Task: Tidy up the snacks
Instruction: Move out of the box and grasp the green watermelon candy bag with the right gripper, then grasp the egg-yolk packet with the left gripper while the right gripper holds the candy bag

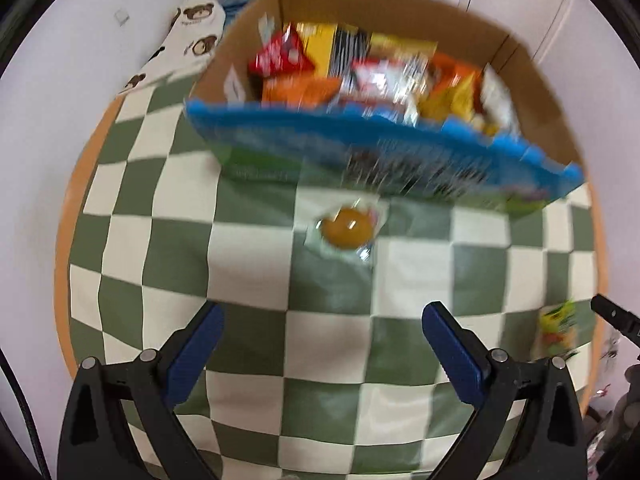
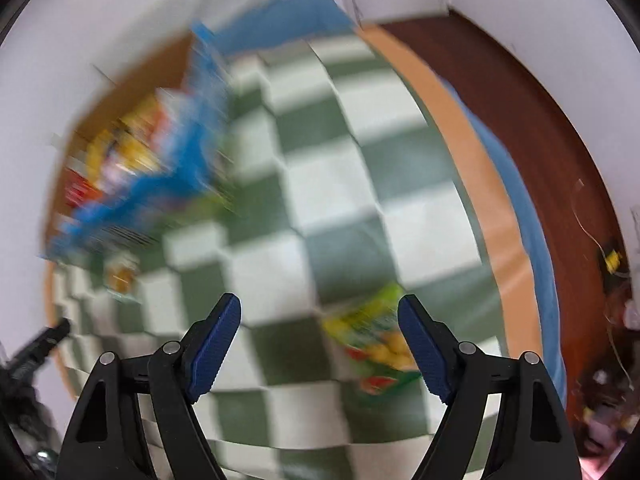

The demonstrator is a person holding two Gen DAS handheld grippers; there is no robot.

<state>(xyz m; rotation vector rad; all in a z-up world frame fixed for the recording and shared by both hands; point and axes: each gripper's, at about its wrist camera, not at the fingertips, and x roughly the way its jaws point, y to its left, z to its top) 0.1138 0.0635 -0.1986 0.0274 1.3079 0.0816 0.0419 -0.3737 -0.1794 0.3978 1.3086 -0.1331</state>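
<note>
A cardboard box (image 1: 532, 80) full of bright snack packets stands at the far side of the checkered table, a blue bag (image 1: 384, 148) leaning on its near wall. A clear-wrapped orange jelly cup (image 1: 347, 229) lies on the cloth in front of it. My left gripper (image 1: 322, 334) hangs open over the cloth, short of the cup, with nothing between its fingers. In the right wrist view a green-and-yellow candy packet (image 2: 380, 340) lies on the cloth between and just beyond the fingers of my right gripper (image 2: 320, 320), which is open. The same candy packet (image 1: 558, 330) shows at the left view's right edge.
A green-and-white checkered cloth (image 1: 256, 240) covers a round wooden table (image 2: 468, 148). A bear-print cloth (image 1: 188, 36) lies left of the box. A brown floor (image 2: 540, 128) and clutter show past the table's right edge. The box (image 2: 132, 152) is blurred at the right view's left.
</note>
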